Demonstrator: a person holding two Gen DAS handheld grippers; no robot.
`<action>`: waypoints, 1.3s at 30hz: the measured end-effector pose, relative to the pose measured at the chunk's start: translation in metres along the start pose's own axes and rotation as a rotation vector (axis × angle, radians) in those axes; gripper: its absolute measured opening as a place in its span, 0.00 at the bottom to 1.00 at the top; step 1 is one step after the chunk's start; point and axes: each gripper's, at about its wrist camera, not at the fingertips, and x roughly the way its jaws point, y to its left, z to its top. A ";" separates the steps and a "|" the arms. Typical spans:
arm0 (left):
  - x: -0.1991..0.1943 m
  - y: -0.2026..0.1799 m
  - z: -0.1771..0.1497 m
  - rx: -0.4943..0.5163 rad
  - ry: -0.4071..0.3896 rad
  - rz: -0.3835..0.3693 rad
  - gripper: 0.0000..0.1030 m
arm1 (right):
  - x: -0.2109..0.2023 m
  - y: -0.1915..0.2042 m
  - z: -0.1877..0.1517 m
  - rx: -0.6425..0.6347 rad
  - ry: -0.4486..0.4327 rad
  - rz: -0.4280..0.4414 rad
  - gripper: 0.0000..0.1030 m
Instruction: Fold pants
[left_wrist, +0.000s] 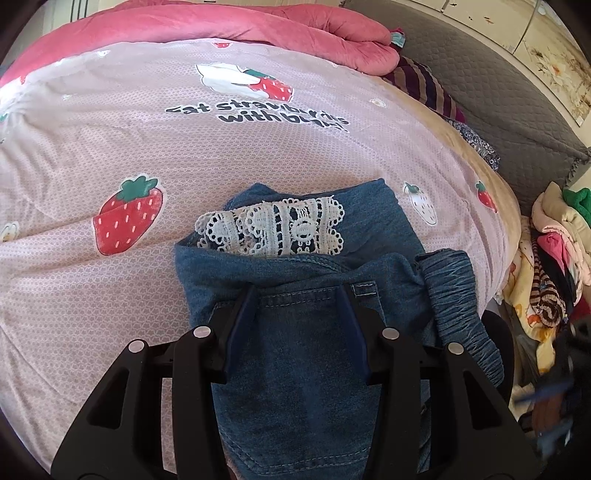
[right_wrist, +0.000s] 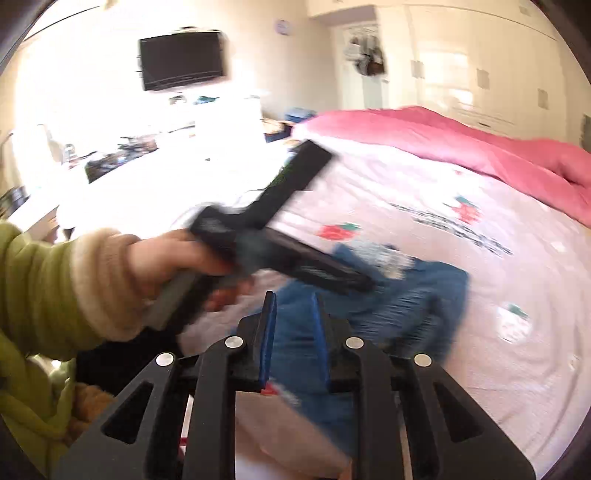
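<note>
Nearest the left wrist camera, the left hand-held gripper (left_wrist: 300, 291) is seen with its two blue-padded black fingers spread wide over the blue denim pants (left_wrist: 295, 369), nothing being clamped between them. The pants are bunched into a compact folded bundle on the pink strawberry-printed quilt (left_wrist: 110, 147) of the bed; a white lace trim (left_wrist: 273, 229) is exposed on top and a gathered elastic waistband (left_wrist: 458, 314) hangs at the right side. The bundle's long axis runs from the camera toward the far side of the bed, lace end farthest.

In the blurred right wrist view, the right hand-held gripper (right_wrist: 293, 295) is held above the pants (right_wrist: 424, 295), its fingers narrowly parted and empty. The left hand (right_wrist: 166, 262) is seen gripping its tool's handle.

Open quilt is found left of and beyond the bundle. A rumpled pink blanket (left_wrist: 221, 26) lines the far edge, and a heap of mixed clothes (left_wrist: 546, 251) lies beyond the bed's right edge.
</note>
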 end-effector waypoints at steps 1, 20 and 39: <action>0.000 0.000 0.000 -0.001 -0.002 0.001 0.37 | 0.006 -0.007 -0.002 0.026 0.035 -0.019 0.18; -0.005 -0.002 0.000 0.003 -0.032 -0.017 0.47 | 0.026 -0.015 -0.025 0.127 0.091 -0.082 0.42; -0.084 0.026 -0.058 -0.103 -0.121 0.034 0.80 | -0.035 -0.044 -0.035 0.237 0.006 -0.238 0.81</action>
